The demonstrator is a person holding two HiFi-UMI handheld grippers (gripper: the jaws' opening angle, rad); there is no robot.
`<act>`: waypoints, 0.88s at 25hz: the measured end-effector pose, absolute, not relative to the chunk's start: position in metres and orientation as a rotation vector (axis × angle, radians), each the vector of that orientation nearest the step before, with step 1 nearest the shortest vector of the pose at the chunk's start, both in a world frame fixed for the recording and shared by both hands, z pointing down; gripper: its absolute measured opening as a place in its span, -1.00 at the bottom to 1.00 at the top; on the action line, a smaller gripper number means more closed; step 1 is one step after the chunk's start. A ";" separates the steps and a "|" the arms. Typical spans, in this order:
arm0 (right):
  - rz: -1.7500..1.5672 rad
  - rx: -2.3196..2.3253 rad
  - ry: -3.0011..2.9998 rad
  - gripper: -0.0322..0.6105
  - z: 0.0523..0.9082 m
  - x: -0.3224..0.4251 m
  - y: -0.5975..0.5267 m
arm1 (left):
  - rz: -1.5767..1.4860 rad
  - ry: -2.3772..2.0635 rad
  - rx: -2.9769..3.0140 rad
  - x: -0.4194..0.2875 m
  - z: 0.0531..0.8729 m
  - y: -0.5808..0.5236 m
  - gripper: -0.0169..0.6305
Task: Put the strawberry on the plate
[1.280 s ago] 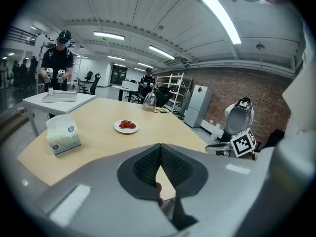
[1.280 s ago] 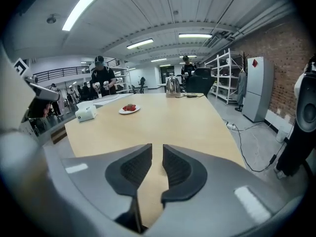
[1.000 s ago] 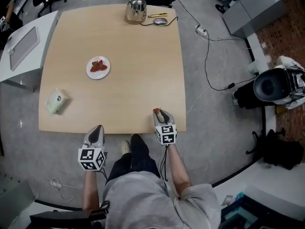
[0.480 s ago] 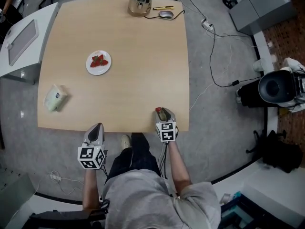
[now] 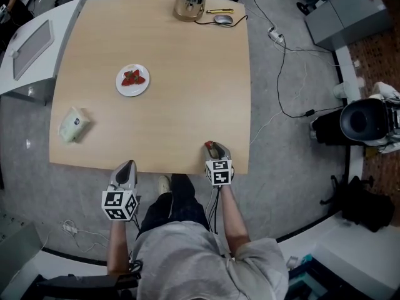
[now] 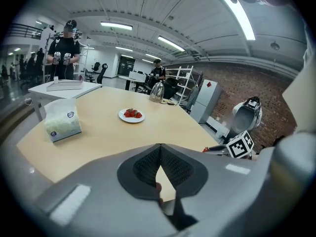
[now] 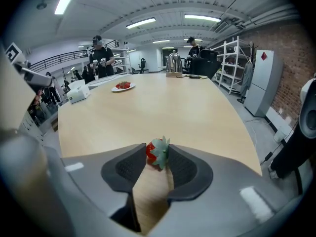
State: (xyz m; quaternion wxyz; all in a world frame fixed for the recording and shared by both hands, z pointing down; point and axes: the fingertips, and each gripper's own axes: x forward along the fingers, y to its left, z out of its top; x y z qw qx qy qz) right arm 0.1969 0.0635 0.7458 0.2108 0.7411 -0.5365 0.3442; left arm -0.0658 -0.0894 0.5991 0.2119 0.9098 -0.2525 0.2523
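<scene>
strawberry [image 7: 156, 152] between closing right tongs [image 7: 157, 150]

No legible word or number reaches me: coded squares on the left cube [image 5: 120, 205] and right cube [image 5: 219, 172] at six o'clock, an unreadable emblem on the tissue pack [image 5: 73, 124] at nine, a red diamond on the cabinet [image 5: 350, 11] at two.

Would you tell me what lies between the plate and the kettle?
Only bare table between plate and kettle, as the head view shows.
</scene>
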 end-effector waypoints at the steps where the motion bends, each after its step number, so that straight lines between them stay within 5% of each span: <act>1: 0.955 2.060 -1.495 -0.45 0.745 0.197 0.063 | 0.700 -0.703 2.527 -0.066 0.599 -0.090 -0.89; 22: 0.770 2.145 -1.632 -0.45 0.665 0.206 0.021 | 0.613 -0.790 2.520 -0.064 0.578 -0.104 -0.89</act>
